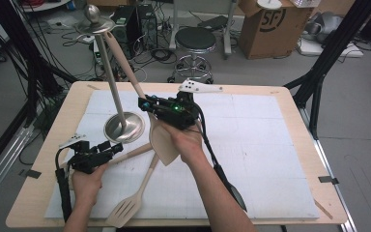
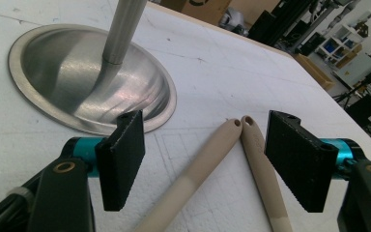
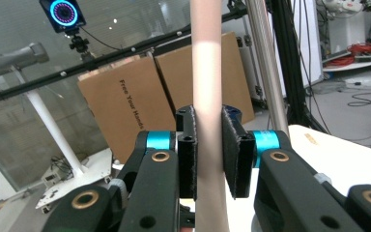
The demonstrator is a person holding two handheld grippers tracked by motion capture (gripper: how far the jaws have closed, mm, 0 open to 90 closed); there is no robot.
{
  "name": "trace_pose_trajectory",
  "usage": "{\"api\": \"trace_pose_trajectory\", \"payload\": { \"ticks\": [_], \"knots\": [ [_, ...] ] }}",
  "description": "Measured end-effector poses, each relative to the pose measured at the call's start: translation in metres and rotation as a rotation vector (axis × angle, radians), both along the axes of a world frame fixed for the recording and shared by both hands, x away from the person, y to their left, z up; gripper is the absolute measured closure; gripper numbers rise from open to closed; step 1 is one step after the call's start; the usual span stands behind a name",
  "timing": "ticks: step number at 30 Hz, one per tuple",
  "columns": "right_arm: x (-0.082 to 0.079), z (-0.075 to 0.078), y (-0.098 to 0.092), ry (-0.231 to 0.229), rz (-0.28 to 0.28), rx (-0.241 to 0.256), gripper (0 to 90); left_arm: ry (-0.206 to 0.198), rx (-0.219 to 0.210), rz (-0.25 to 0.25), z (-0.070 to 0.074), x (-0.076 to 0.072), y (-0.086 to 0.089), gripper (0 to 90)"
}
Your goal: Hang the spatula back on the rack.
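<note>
Right gripper clamps a beige spatula beside the steel stand; tilting could topple that stand.

Left gripper gapes, empty.

stool | cardboard box | cables on floor | black frame legs

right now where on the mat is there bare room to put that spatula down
The mat's right half, between the right forearm and the table edge, is bare. It is crowded left: stand base, left gripper, slotted turner, and the held spatula.
</note>
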State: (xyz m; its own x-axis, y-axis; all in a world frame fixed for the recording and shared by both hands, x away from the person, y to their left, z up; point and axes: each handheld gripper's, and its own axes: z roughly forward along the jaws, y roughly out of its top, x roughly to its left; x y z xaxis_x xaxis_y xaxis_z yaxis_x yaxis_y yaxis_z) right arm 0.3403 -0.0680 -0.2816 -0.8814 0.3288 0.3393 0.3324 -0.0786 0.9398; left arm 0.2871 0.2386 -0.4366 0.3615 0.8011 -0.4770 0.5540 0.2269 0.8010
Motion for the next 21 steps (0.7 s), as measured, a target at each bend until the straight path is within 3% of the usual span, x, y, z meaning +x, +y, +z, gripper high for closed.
{"api": "trace_pose_trajectory", "payload": {
  "ticks": [7, 15, 17, 20, 21],
  "knots": [
    [0.003, -0.002, 0.003, 0.000, -0.002, -0.012, 78.8, -0.001, 0.001, -0.005, 0.000, 0.000, -0.002, 31.3],
    [0.011, -0.006, 0.015, -0.008, -0.009, -0.103, 78.5, 0.001, -0.001, -0.004, 0.000, -0.001, -0.001, 31.2],
    [0.012, -0.008, 0.017, -0.007, -0.007, -0.103, 78.3, 0.001, -0.005, -0.001, 0.000, -0.001, -0.001, 31.2],
    [0.014, -0.010, 0.019, 0.007, -0.013, -0.104, 75.5, -0.003, 0.001, -0.001, 0.000, -0.002, 0.000, 31.2],
    [0.015, -0.011, 0.020, 0.011, -0.023, -0.106, 70.8, -0.001, 0.000, -0.002, 0.000, -0.002, 0.000, 31.2]
  ]
}}
